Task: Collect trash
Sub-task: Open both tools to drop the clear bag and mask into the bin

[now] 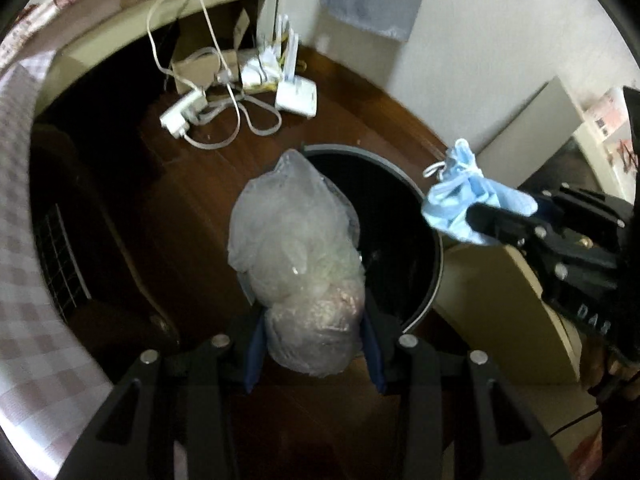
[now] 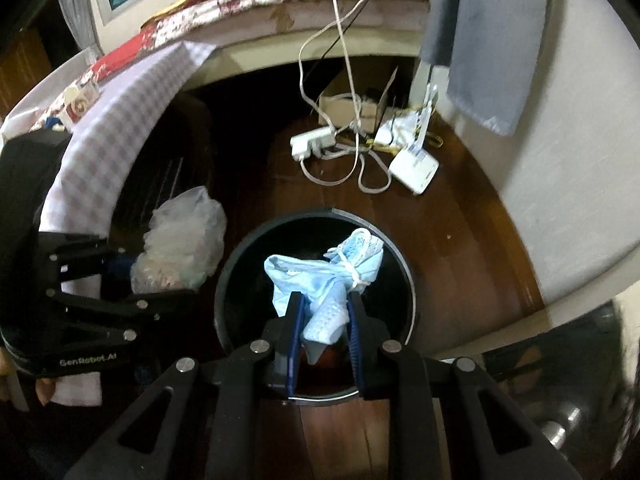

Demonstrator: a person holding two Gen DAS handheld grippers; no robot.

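Observation:
My left gripper [image 1: 312, 320] is shut on a crumpled clear plastic bag [image 1: 296, 248] and holds it over the left rim of a round black trash bin [image 1: 404, 216] on the wooden floor. My right gripper [image 2: 322, 312] is shut on a crumpled blue face mask [image 2: 324, 280] and holds it right above the bin's open mouth [image 2: 240, 276]. The mask [image 1: 464, 196] and right gripper [image 1: 480, 216] also show in the left wrist view at the bin's right side. The bag [image 2: 180, 240] and left gripper [image 2: 168, 276] show left of the bin in the right wrist view.
A white power strip [image 2: 312, 142], tangled cables, a white router [image 2: 414, 168] and a cardboard box [image 2: 352, 100] lie on the floor beyond the bin. A bed with a checked sheet [image 2: 120, 120] curves round the left. A white wall [image 2: 560, 200] stands on the right.

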